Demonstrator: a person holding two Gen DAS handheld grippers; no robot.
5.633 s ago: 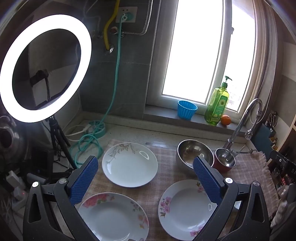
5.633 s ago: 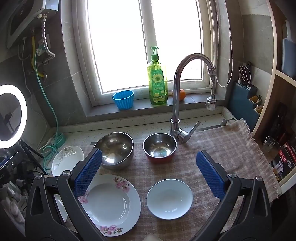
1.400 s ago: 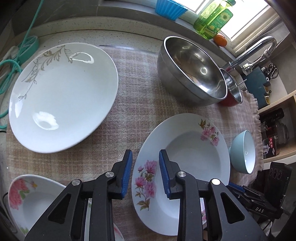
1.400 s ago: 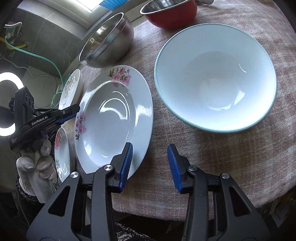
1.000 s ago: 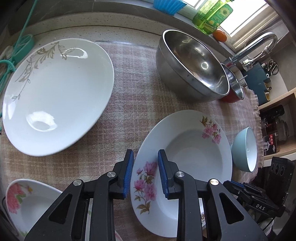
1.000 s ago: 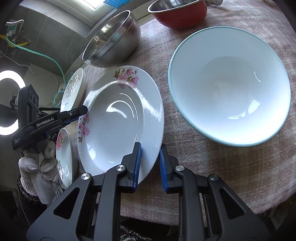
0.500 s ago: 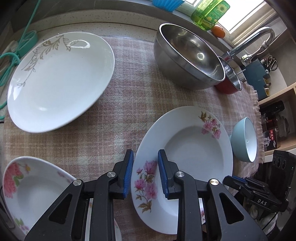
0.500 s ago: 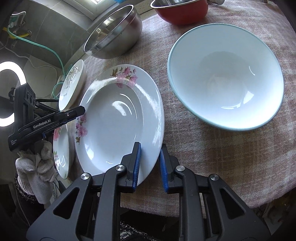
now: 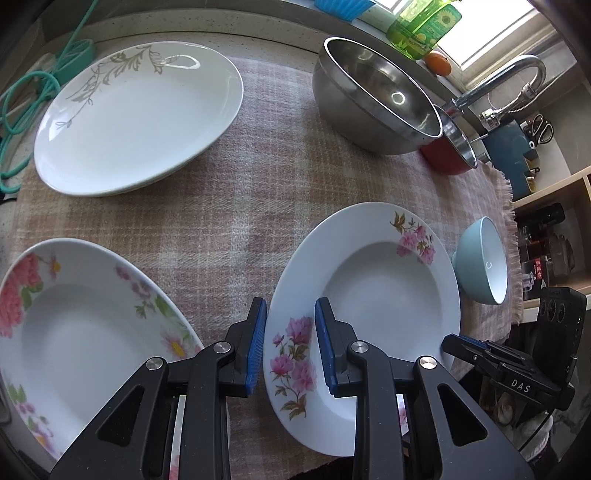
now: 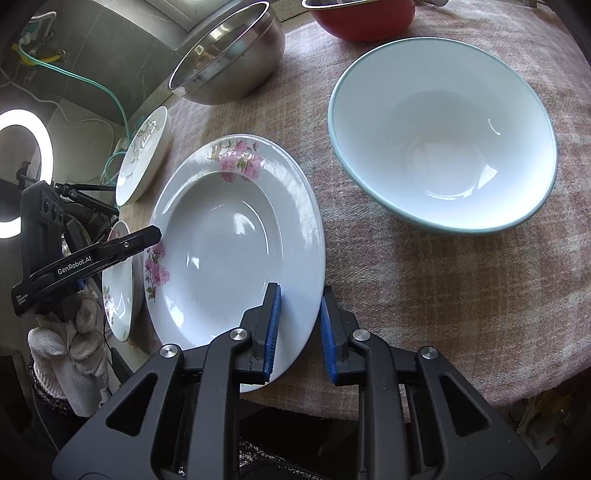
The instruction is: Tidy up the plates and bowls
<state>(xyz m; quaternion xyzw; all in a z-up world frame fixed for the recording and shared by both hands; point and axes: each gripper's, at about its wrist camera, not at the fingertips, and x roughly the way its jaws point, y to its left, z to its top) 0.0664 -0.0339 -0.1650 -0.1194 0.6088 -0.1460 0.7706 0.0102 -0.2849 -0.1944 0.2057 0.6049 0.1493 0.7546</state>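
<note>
here both the left gripper [image 9: 289, 343] and right gripper [image 10: 298, 328] clamp one pink-flowered plate [image 9: 384, 291] — opposite rims.

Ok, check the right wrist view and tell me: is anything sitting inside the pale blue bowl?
No, the pale blue bowl shows only its bare white inside with a few glints of light.

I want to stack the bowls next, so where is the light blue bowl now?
In the right wrist view the light blue bowl sits upper right on the checked cloth, beside the pink-flowered plate and in front of the red bowl.
</note>
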